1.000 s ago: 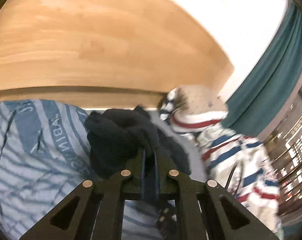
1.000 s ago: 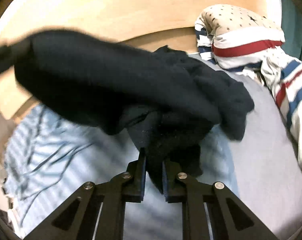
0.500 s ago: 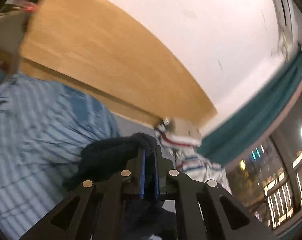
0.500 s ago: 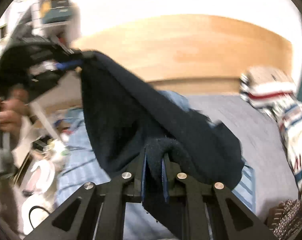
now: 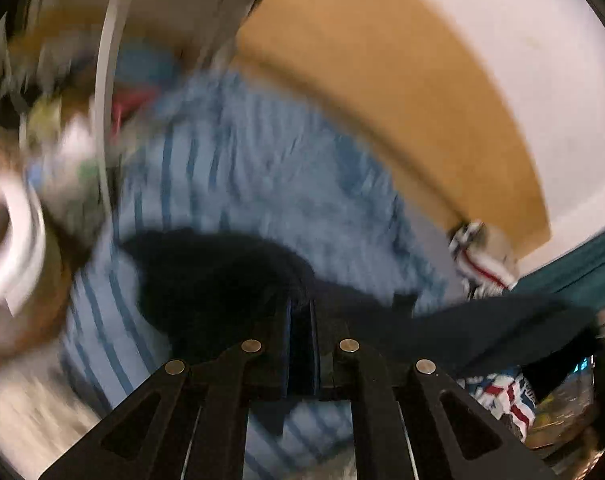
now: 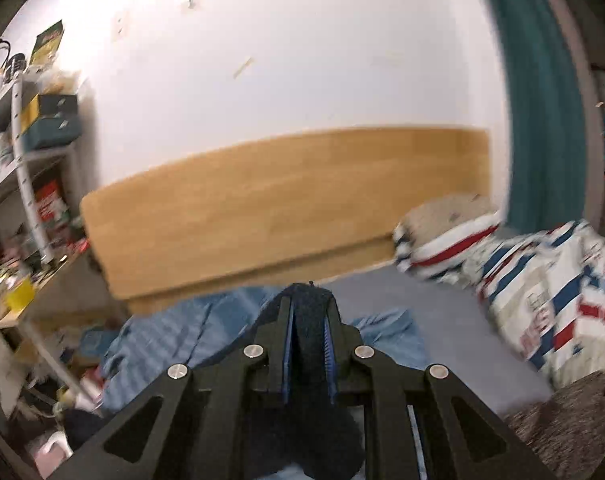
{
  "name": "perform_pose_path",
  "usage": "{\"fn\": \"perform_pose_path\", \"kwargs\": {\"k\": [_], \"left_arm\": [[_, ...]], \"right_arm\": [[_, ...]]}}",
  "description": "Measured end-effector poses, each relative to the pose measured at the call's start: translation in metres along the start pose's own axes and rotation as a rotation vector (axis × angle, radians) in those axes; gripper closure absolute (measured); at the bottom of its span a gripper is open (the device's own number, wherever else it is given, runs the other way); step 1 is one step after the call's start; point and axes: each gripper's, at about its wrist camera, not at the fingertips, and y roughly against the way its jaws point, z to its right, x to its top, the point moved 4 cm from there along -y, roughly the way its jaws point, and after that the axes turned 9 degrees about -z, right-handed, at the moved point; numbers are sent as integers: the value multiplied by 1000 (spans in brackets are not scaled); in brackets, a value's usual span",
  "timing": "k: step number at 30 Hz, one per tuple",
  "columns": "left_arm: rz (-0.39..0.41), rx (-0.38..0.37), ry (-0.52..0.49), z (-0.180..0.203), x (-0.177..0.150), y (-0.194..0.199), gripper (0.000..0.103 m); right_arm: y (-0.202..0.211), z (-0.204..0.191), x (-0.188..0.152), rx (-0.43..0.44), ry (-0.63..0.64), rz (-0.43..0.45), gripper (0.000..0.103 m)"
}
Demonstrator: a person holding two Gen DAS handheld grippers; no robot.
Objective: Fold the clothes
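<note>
From the left wrist, my left tongs (image 5: 300,320) pinch the dark garment (image 5: 206,280) above the blue striped bedding (image 5: 262,184), and from the right wrist my right tongs (image 6: 310,332) clamp another bunch: spreading step, lay it flat next.

Left wrist view tilts down close over the striped sheet (image 5: 262,184); right looks level at the headboard (image 6: 286,208), shared.
</note>
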Motion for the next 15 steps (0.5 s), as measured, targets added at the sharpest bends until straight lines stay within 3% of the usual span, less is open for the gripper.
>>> {"fn": "perform_pose_path", "kwargs": {"k": [2,4,7,9,10,12,13,14,15], "left_arm": [[-164,-1,17,-2,-29,-45,95],[-333,-71,66,2,-61,-84,92],[-463,-129,129,10,-92,-117,91],[-484,-152,160,15,-102,-126,90],[-479,-165,166,19,-103,-126,83],[-461,-183,164,25,-102,-123,59],[-441,-188,155,27,-98,-120,40],[-420,-191,150,28,-93,-116,34],[-396,-190,150,27,-85,-111,34]], "right_arm": [[6,11,12,-55,-12,27,89],[6,28,19,-145,-35,37,89],[1,62,25,-354,-54,48,97],[-15,88,22,-359,-77,-29,97],[-29,99,19,-340,-80,-96,97],[-56,104,3,-296,-53,-219,94],[-69,101,-9,-270,-27,-271,94],[-81,92,-23,-233,-1,-315,92],[-92,82,-38,-190,22,-356,88]]}}
